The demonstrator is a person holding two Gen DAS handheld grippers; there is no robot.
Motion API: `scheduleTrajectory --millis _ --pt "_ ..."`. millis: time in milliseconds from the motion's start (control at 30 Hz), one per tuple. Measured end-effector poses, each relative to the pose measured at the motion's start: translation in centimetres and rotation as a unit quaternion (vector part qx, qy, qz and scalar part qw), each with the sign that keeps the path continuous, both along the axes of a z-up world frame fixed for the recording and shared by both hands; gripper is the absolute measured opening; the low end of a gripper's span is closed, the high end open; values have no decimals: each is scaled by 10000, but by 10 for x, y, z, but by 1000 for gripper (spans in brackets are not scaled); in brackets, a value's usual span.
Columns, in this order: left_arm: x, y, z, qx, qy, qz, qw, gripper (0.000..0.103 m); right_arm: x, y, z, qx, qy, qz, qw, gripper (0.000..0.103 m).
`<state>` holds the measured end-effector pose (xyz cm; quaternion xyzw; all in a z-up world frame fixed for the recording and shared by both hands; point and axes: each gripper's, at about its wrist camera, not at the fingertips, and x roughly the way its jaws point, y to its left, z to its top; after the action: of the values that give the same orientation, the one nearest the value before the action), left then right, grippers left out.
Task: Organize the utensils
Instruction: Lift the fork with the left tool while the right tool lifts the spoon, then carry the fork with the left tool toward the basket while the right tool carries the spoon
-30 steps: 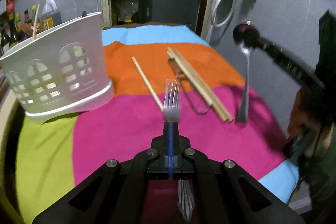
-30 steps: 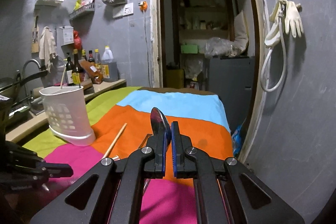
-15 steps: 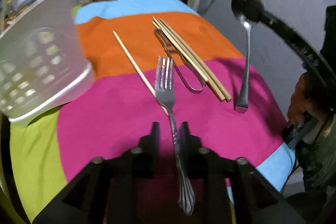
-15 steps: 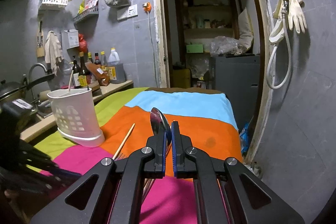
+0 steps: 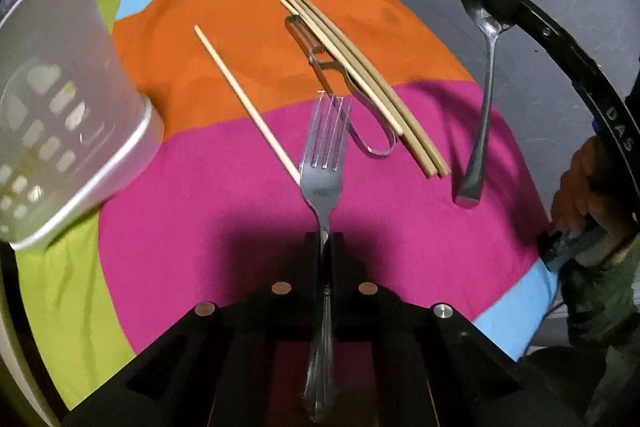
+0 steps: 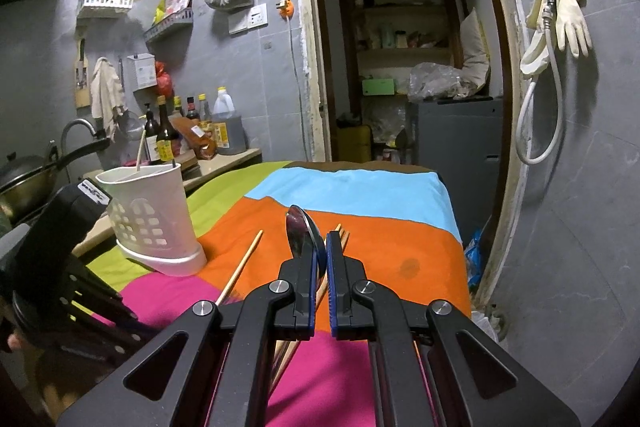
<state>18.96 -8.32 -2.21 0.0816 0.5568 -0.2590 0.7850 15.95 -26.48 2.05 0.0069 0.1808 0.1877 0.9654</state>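
Observation:
My left gripper (image 5: 325,241) is shut on the handle of a steel fork (image 5: 325,163), tines forward, above the pink stripe of the cloth. My right gripper (image 6: 319,251) is shut on a steel spoon (image 6: 299,233); in the left wrist view the spoon (image 5: 486,75) hangs handle-down at the right, its tip near the cloth. The white slotted utensil holder (image 5: 60,131) stands at the left and shows in the right wrist view (image 6: 152,223) with one chopstick in it. A single chopstick (image 5: 244,99), a bundle of chopsticks (image 5: 360,79) and a metal peeler (image 5: 340,83) lie on the cloth.
The table carries a striped cloth (image 5: 200,227) of green, pink, orange and blue. A grey tiled wall (image 6: 580,187) runs close along the right edge. A counter with bottles (image 6: 192,131) and a sink tap (image 6: 80,131) lies beyond the holder at the left.
My left gripper closed on the fork after being open around it, and the camera tilted down toward the cloth. My right gripper with the spoon has drifted slightly.

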Motion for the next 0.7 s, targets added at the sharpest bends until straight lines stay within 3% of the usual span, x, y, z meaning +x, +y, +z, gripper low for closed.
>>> scheduleTrajectory --millis 133,267,367,433,533,700 --pt "-15 13 4 -366 62 240 9990 2 -4 2 1 -7 -54 7 10000 3" --pt "-43 30 18 -865 -664 518 9927 2 -12 7 5 -61 -244 -24 9997 3" --pt "-54 41 23 -1232 -987 781 9844 2 -20 12 11 -61 -445 -64 9990 3" --pt "-60 48 26 -1426 -1351 1008 9753 2 -25 17 15 -37 -599 -87 9982 3" --pt "-68 55 37 -1581 -2180 1318 9540 2 -33 26 23 -45 -875 -140 9961 3" --pt "-70 75 58 -1948 -2850 1723 9226 2 -37 43 41 -21 -1310 -156 9913 3"
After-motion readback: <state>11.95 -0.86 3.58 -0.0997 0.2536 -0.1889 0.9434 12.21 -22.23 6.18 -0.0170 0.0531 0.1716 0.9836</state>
